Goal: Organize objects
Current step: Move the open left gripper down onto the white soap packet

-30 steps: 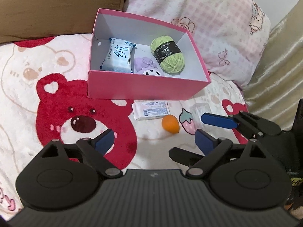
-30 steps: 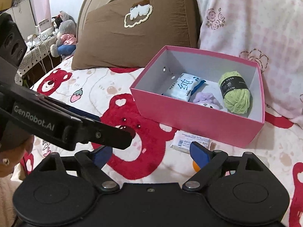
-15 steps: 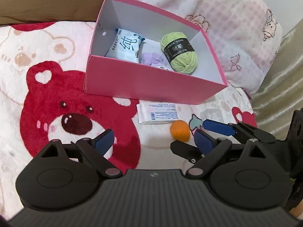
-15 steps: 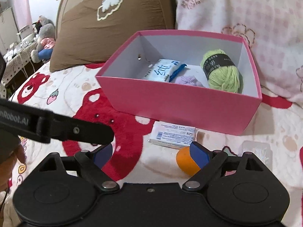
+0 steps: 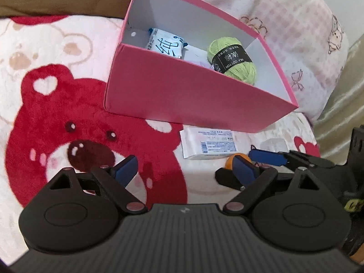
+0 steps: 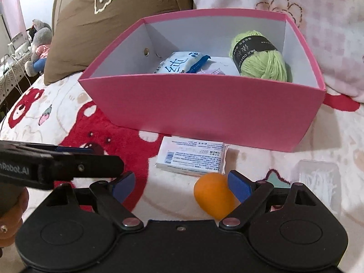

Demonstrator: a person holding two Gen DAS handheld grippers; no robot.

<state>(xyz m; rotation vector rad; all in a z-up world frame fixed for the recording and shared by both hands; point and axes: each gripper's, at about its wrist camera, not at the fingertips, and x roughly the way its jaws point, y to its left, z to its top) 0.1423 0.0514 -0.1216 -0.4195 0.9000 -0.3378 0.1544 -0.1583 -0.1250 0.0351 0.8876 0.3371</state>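
Observation:
A pink box [image 5: 182, 95] [image 6: 204, 113] stands on the bed. It holds a green yarn ball [image 5: 232, 61] [image 6: 259, 56], a blue-and-white tissue pack [image 5: 166, 45] [image 6: 182, 62] and a small purple item [image 6: 210, 71]. In front of the box lie a white packet [image 5: 208, 144] [image 6: 193, 157], an orange egg-shaped sponge [image 6: 212, 194] [image 5: 228, 162] and a small clear plastic case [image 6: 318, 179]. My right gripper [image 6: 182, 183] is open, low over the bed, with the sponge just inside its right finger. My left gripper [image 5: 184, 168] is open and empty to the left of it.
The bed has a pink blanket with a red bear print [image 5: 68, 136]. A brown pillow [image 6: 118, 18] and a pink checked pillow [image 5: 295, 34] lie behind the box. Plush toys [image 6: 38, 45] and a desk stand far left. A beige curtain [image 5: 350, 86] hangs at the right.
Both grippers have moved forward and down toward the items in front of the box. The sponge now lies between my right gripper's fingers. Both stay open.

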